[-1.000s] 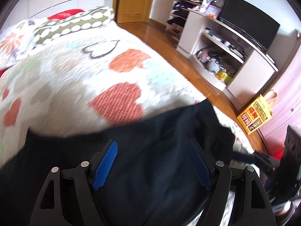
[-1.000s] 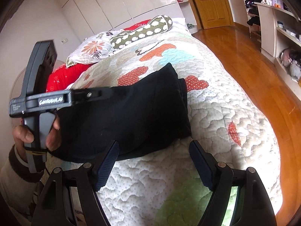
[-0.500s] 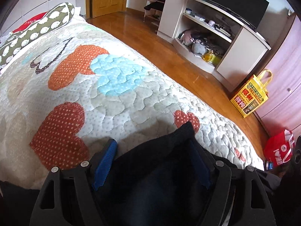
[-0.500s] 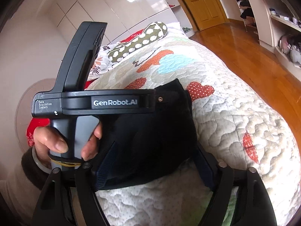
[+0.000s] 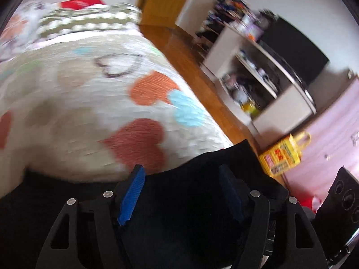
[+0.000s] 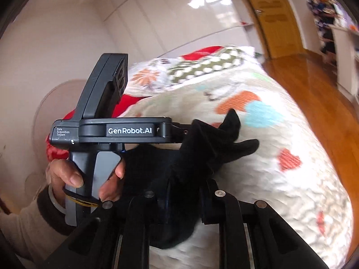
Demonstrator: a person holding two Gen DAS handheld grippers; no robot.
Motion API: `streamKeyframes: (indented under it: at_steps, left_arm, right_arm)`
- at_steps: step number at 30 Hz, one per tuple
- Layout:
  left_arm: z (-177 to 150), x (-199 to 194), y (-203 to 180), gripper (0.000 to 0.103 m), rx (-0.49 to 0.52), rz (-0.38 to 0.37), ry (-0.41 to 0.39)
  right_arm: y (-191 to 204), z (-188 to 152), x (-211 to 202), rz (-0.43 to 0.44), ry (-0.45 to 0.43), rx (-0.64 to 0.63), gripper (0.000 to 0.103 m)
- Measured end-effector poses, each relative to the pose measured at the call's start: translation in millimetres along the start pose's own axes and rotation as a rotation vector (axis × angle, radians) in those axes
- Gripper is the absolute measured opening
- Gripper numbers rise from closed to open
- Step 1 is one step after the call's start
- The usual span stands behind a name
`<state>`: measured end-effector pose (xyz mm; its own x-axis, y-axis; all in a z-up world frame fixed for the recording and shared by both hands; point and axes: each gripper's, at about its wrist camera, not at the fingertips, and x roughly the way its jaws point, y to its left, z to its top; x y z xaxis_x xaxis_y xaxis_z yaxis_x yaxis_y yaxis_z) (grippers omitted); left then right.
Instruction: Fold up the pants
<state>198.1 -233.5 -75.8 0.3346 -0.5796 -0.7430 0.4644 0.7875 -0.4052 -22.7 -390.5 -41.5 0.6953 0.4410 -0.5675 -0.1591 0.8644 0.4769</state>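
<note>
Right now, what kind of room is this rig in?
Most likely a home bedroom: a bed with a heart-patterned quilt and pillows at its head, a TV on a cluttered shelf unit, and a wooden door.

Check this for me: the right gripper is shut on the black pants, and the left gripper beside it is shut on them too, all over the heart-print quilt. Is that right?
Not quite. The left gripper is open: the left wrist view shows its blue pads spread wide, with the black pants lying between them. The rest holds: the right gripper is shut on the pants, over the heart-print quilt.
</note>
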Motion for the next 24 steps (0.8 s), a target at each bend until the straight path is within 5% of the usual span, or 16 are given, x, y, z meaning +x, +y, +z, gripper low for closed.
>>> streamKeyframes:
  at_steps: [4,7,10,16,21,24]
  left_arm:
    - [-32.0,-64.6,62.1,0.070,-0.146,0.082,-0.119]
    - [-59.8,-87.9,92.3,0.073,-0.231,0.123,-0.146]
    - [-83.8,-90.0,103.8,0.074,-0.274,0.133,-0.121]
    - [-98.6,-64.6,86.4,0.076,-0.229,0.137,-0.051]
    - [-92.2,-27.0,61.7,0.075,-0.187,0.208,0.000]
    - [-85.0,-13.2,48.8,0.058,-0.179,0.290,-0.022]
  right_arm:
    - [53.0,0.6,43.2,0.123,0.064,-0.100,0.025]
    - [76.6,-17.5,91.8,0.203,0.209,-0.067,0.059]
    - [85.8,-32.1,99.2,0.287,0.283,-0.021,0.059]
    - [49.0,-28.2,53.1,0.089,0.199,-0.054,0.062]
    - [17.8,-34.8,62.6,-0.005,0.224,0.027,0.061]
    - [11.7,-36.7,67.1,-0.025,0.238,0.044,0.061]
